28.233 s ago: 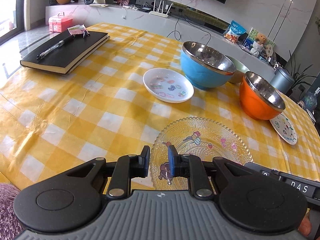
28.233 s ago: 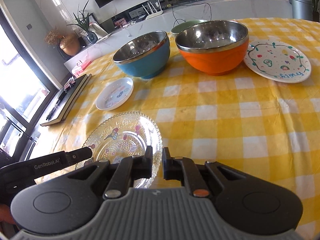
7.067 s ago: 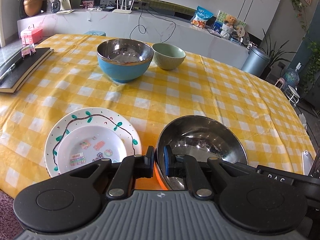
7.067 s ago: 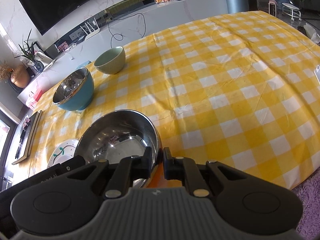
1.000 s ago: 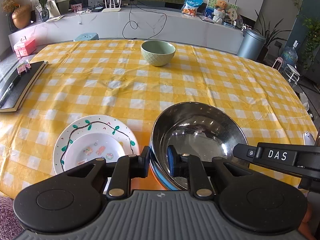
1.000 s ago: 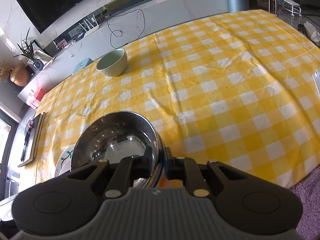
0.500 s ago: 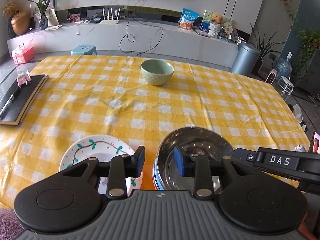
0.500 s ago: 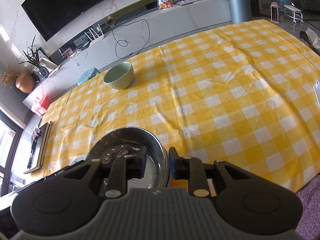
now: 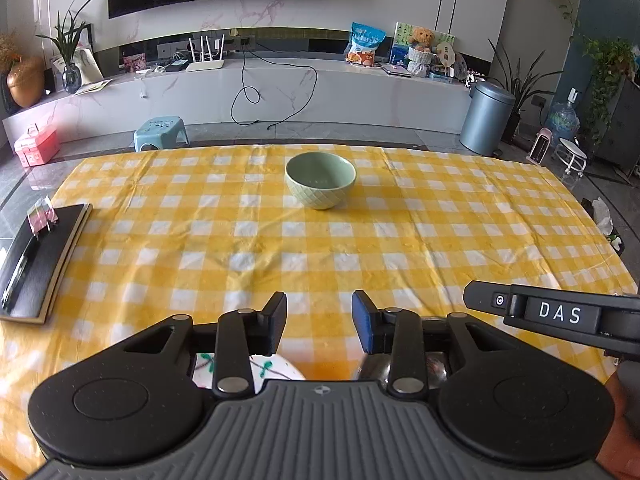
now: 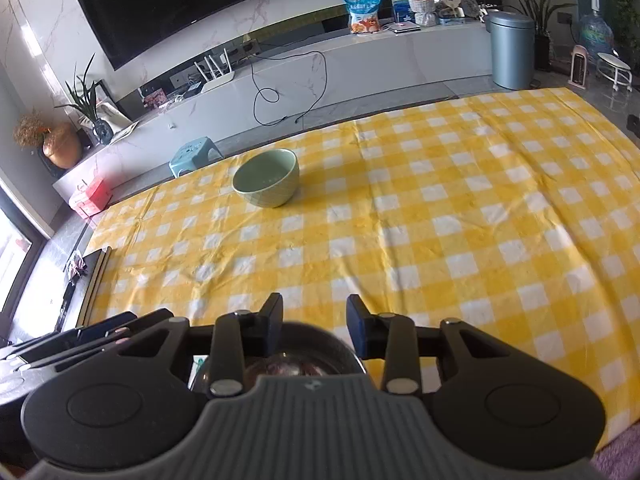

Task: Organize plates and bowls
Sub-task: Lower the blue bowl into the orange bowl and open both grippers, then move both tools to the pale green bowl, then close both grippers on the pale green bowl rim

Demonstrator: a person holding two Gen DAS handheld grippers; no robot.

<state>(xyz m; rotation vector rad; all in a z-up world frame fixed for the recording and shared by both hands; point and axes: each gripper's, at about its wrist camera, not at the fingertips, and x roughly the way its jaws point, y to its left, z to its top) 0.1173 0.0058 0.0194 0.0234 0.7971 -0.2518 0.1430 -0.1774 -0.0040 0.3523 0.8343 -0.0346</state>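
At 12 o'clock on the yellow-checked tablecloth, well apart from everything else, sits the green bowl, upright & empty; right wrist view has it at approx 11 o'clock.

L gripper: fingers spread apart, nothing between them, held above the cloth. Just under its body at 6 o'clock, a sliver of the white plate w/ green vine pattern, and to the right of that a bit of the steel bowl, both mostly hidden by the gripper.

R gripper: fingers also apart, gripping nothing. Steel bowl shows right below them at 6 o'clock, rim partly covered; what it sits on can't be made out. Corner of the plate peeks out at its left.

R gripper's body w/ "DAS" label comes into the left wrist view at 3 o'clock.

Black notebook lies at 9 o'clock on the table edge, a small pink clip on its far end.
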